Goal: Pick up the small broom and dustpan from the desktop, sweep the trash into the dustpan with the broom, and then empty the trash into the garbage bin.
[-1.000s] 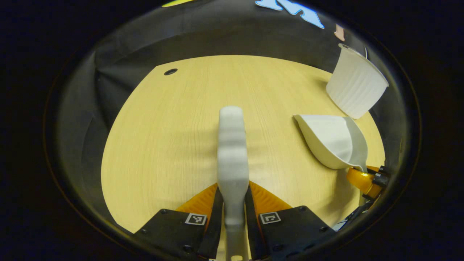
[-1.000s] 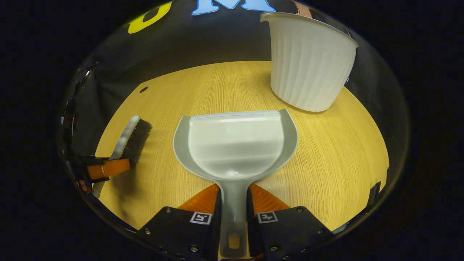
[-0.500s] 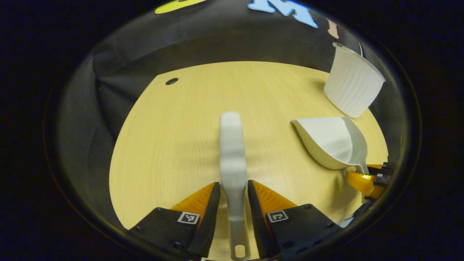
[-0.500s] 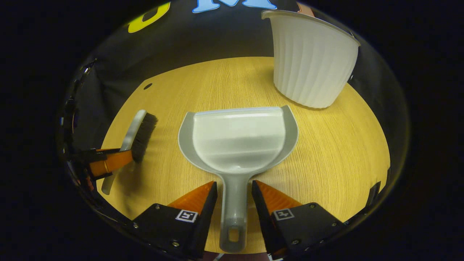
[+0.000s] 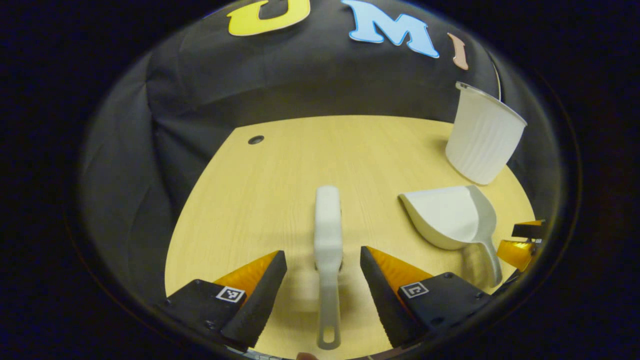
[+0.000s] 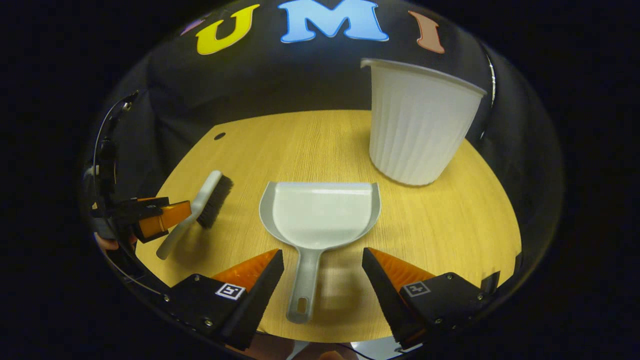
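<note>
Broom [image 5: 328,235]: lying on desk [image 5: 280,170], untouched.
Dustpan [image 6: 322,212]: lying flat near bin [image 6: 417,127].
Left gripper [image 5: 322,280]: hanging wide open, holding nothing.
Right gripper [image 6: 322,280]: hanging wide open, holding nothing.

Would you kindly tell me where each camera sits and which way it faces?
Left gripper view: rides the left hand-held gripper, facing along the broom across the table; its own open fingers show.
Right gripper view: rides the right hand-held gripper, facing the dustpan; its own open fingers show.
Both share broom, dustpan, bin.
</note>
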Available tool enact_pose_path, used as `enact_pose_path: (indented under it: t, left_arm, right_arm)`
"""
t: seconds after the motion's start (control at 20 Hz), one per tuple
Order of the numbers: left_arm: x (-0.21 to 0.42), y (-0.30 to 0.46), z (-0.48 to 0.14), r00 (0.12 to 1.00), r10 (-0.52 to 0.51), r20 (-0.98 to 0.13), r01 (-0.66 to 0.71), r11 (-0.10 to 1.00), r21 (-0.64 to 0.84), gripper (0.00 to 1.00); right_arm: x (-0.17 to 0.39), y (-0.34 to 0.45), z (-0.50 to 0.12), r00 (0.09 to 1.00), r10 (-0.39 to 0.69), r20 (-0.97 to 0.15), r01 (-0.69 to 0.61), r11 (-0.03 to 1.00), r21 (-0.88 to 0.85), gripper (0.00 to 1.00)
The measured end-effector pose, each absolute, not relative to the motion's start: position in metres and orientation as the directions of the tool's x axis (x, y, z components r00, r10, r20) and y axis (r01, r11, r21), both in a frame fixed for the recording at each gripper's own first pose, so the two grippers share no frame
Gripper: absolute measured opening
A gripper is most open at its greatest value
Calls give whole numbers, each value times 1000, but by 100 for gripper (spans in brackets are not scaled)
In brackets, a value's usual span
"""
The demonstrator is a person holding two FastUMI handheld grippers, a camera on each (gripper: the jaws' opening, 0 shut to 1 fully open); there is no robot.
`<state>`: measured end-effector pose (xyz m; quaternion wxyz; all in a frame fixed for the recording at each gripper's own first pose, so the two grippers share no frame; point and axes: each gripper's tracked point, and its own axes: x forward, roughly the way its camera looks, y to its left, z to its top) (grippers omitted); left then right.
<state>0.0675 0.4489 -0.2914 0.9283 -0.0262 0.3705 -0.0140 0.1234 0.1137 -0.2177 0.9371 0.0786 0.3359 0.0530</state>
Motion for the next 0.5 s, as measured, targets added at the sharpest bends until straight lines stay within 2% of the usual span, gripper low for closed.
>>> enact_pose_path:
  t: [0.05,0.15,0.25,0.3,0.35,0.4,0.45,0.5]
  left_arm:
    - [69,480,-256,761,-34,-648,1,999,-50,94]
    - [76,481,-228,830,-15,-558,-11,999,-44,100]
    - [80,476,-196,894,0,-449,-33,997,-64,97]
    - [80,473,-180,919,4,-394,-41,996,-84,100]
    - [80,470,-167,940,11,-342,-48,994,-99,97]
    - [80,469,-158,954,25,-299,-59,993,-106,100]
    - [81,471,-149,964,38,-262,-69,991,-111,96]
    - [80,470,-136,973,44,-227,-73,990,-120,100]
  right_arm:
    - [126,106,-202,803,137,-581,-56,986,155,98]
    - [129,92,-167,871,106,-480,-70,993,91,98]
    - [137,79,-141,926,80,-368,-77,997,22,98]
    - [139,75,-127,947,73,-314,-80,997,-12,98]
    - [137,71,-113,962,69,-264,-81,996,-38,98]
    - [135,71,-100,974,74,-216,-87,995,-53,98]
    - [137,70,-94,980,77,-183,-90,994,-64,98]
    - [137,70,-89,985,75,-156,-87,994,-69,98]
